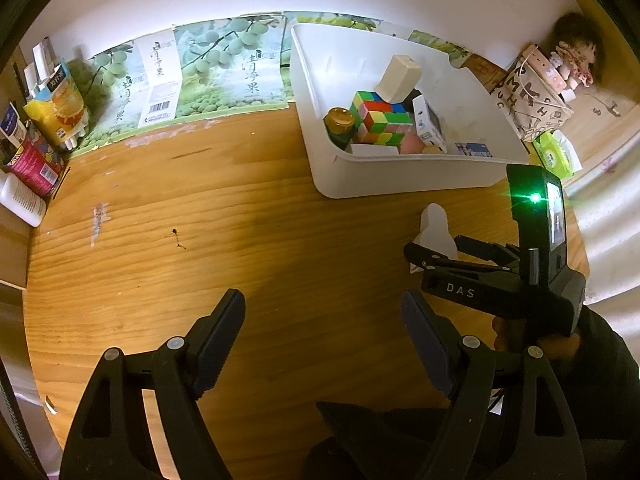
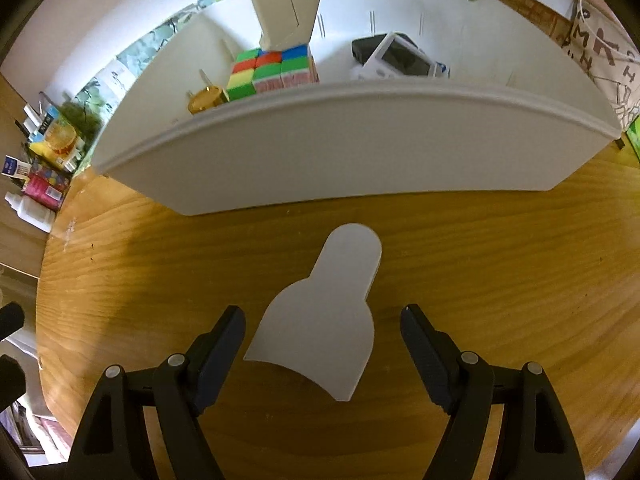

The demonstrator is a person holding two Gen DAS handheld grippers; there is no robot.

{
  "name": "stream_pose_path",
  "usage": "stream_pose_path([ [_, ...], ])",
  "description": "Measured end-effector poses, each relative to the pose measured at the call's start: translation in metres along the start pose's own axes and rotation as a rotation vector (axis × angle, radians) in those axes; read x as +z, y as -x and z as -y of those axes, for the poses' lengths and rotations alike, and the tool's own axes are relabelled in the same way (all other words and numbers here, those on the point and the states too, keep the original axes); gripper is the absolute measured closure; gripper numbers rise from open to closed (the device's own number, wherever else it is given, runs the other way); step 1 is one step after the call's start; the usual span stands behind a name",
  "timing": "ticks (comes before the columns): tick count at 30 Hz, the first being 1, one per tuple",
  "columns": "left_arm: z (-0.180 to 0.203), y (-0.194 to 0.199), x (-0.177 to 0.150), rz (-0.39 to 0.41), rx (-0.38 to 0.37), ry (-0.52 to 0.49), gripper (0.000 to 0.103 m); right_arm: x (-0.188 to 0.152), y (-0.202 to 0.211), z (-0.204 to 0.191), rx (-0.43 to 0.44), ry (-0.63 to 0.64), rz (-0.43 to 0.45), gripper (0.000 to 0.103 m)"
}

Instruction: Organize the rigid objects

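Note:
A flat white bottle-shaped piece (image 2: 324, 320) lies on the wooden table, its wide end between the open fingers of my right gripper (image 2: 323, 324). It also shows in the left wrist view (image 1: 436, 228). A white bin (image 2: 352, 148) stands just behind it and holds a colour cube (image 2: 272, 70), a cream block (image 2: 286, 10), a gold-lidded jar (image 2: 206, 100) and a small white device (image 2: 400, 60). My left gripper (image 1: 323, 332) is open and empty over bare table. My right gripper (image 1: 436, 258) shows at the right of the left wrist view.
Green fruit cartons (image 1: 216, 68) line the wall behind the bin (image 1: 404, 176). Snack packs and bottles (image 1: 40, 140) crowd the left table edge. A printed bag (image 1: 532, 96) and green tissue pack (image 1: 554, 154) sit right of the bin.

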State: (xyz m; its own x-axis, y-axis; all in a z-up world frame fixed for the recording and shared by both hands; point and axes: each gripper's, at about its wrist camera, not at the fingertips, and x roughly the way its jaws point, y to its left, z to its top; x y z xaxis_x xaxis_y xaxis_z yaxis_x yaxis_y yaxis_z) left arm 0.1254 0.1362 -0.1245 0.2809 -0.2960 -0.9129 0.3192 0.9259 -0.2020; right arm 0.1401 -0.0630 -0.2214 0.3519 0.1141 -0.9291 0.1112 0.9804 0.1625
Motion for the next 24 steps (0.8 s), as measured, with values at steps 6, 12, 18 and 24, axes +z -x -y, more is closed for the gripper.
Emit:
stream_pose_path([
  [6, -0.008, 0.004, -0.003, 0.007, 0.007, 0.001, 0.02, -0.002, -0.002, -0.011, -0.032, 0.014, 0.001, 0.025],
  [12, -0.017, 0.008, -0.006, 0.015, 0.008, 0.003, 0.02, -0.003, -0.001, -0.023, -0.112, 0.039, 0.003, 0.044],
  [18, -0.02, 0.01, -0.008, 0.022, -0.002, -0.002, 0.02, -0.008, 0.001, -0.025, -0.116, 0.032, 0.009, 0.045],
  [24, -0.016, 0.01, -0.008, 0.02, -0.026, -0.022, 0.02, -0.018, 0.009, -0.017, -0.111, -0.003, -0.01, 0.046],
])
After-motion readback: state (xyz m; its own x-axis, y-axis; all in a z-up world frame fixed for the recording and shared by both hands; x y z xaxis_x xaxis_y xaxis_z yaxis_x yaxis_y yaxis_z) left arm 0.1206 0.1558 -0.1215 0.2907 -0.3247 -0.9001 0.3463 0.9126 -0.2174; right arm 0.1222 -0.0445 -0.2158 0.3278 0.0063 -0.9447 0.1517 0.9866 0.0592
